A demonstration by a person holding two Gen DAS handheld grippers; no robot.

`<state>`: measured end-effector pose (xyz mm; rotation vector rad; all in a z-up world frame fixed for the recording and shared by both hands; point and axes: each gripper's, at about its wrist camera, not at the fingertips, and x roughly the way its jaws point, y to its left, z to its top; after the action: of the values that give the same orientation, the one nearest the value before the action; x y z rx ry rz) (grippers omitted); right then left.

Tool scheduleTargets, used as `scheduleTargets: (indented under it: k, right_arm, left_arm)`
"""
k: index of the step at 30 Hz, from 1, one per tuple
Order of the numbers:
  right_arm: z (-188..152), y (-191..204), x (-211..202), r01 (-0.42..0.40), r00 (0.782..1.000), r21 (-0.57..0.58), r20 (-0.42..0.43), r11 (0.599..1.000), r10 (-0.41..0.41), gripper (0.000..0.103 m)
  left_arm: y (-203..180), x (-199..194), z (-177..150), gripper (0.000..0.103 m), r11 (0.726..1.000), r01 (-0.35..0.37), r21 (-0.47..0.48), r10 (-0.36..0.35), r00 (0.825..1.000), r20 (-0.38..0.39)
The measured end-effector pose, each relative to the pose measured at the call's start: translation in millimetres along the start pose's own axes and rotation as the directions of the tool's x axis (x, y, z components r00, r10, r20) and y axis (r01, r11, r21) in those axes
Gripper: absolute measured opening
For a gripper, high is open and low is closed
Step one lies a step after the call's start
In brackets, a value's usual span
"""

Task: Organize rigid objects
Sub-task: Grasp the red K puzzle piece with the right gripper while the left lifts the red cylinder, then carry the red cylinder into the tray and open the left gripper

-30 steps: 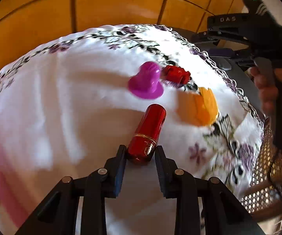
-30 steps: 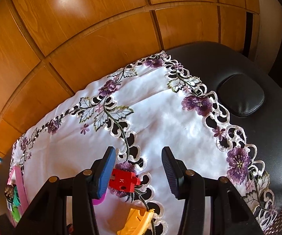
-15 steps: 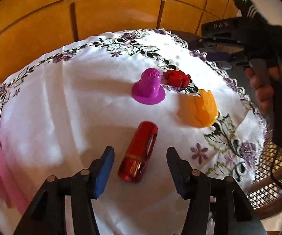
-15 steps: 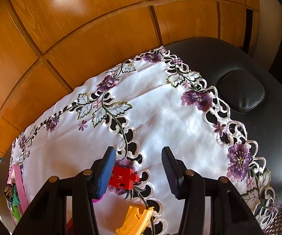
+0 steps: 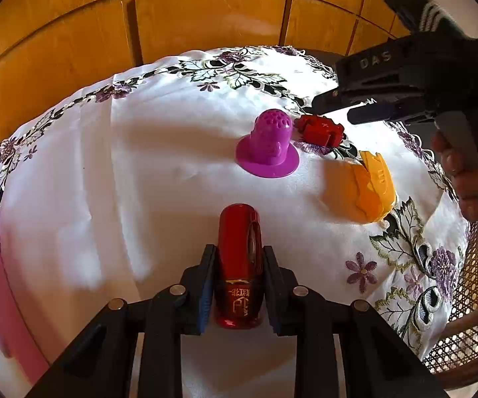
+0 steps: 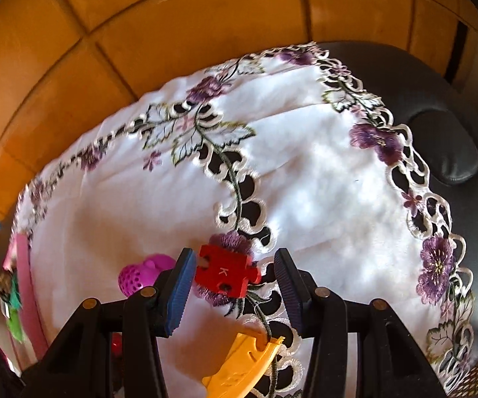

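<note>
Embroidered tablecloth (image 5: 159, 152) is hosting early sorting: left gripper (image 5: 238, 285) is clamping the red tube (image 5: 239, 258); right gripper (image 6: 235, 285) is gaping around the red puzzle piece (image 6: 225, 270), purple cap (image 5: 267, 144) and yellow piece (image 5: 373, 187) waiting.

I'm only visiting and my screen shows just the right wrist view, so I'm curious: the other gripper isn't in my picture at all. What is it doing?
Observer: The left gripper has its jaws shut on a red tube with gold lettering near its base.
Operator: Thanks. And the purple lump beside the red puzzle piece, half hidden behind a jaw, what is it?
Observer: The left wrist view shows it whole: a hat-shaped piece, a dome with small holes on a wide round brim, standing upright.
</note>
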<state>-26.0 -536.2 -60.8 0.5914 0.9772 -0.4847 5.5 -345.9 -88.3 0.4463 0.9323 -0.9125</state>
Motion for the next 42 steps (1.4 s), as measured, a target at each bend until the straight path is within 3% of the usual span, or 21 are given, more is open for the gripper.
scheduleTargets:
  k: [4, 11, 13, 14, 36, 42]
  right_arm:
    - [-1, 7, 6, 0.017, 1.000, -0.040, -0.011, 0.999, -0.018, 0.059]
    - [-2, 18, 20, 0.098, 0.994, -0.122, -0.032, 0.988, -0.102, 0.060]
    - [-4, 21, 26, 0.128, 0.990, -0.151, -0.040, 0.980, -0.136, 0.060]
    - [-5, 22, 28, 0.144, 0.987, -0.166, -0.045, 0.976, -0.154, 0.048]
    - [-14, 36, 31, 0.213, 0.975, -0.284, 0.008, 0.935, -0.220, 0.048]
    - [-18, 44, 30, 0.250, 0.967, -0.332, 0.040, 0.910, -0.251, 0.048]
  left_arm:
    - [3, -1, -3, 0.027, 1.000, 0.014, -0.015, -0.014, 1.000, 0.013]
    - [7, -5, -7, 0.027, 0.999, 0.035, -0.042, -0.034, 0.999, 0.026]
    - [8, -5, -8, 0.027, 0.998, 0.038, -0.047, -0.037, 0.999, 0.028]
    - [9, -6, -9, 0.027, 0.998, 0.039, -0.048, -0.038, 0.999, 0.029]
    - [17, -27, -26, 0.026, 0.994, 0.021, -0.109, -0.017, 0.999, 0.038]
    - [24, -60, -23, 0.026, 0.988, 0.046, -0.150, -0.030, 0.994, 0.108]
